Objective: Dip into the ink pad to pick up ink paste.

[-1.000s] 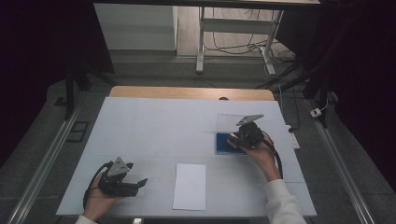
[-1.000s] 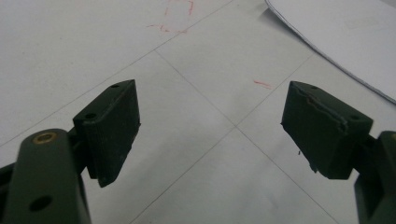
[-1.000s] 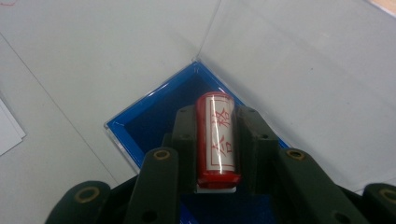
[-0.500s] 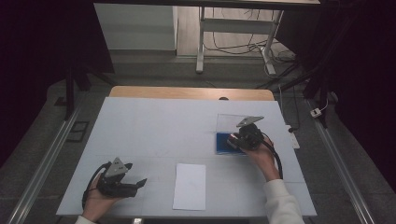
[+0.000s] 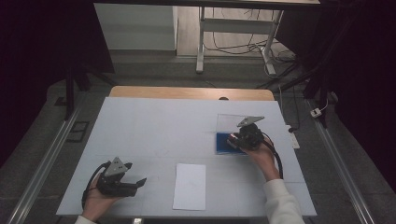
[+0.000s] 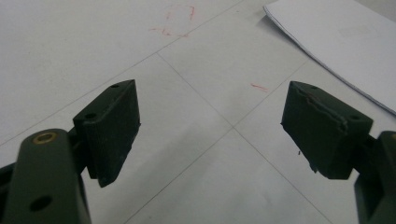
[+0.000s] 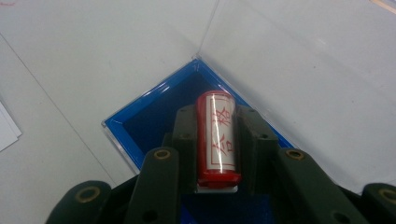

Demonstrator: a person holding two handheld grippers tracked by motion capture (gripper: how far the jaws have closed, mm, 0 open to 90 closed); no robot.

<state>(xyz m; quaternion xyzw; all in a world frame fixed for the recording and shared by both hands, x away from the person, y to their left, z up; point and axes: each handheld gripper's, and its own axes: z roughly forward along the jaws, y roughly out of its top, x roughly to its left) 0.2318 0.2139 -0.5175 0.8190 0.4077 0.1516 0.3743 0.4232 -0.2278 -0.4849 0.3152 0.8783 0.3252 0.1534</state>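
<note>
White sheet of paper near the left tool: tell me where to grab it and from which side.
Take the white sheet of paper by its long edge nearest the left tool, coming in low from that side. It lies flat on the table, so one jaw must slide under that edge. The left tool's jaws already stand open; the right tool is shut on a red cylinder.

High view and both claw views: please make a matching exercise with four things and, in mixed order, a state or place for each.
Things:
1. left claw
2. right claw
3. red stamp
4. white paper

States or places:
A. lies flat between the two hands
B. open over bare table
C. held above the blue box
D. shut on a cylinder

Pairs: 1-B, 2-D, 3-C, 4-A
</note>
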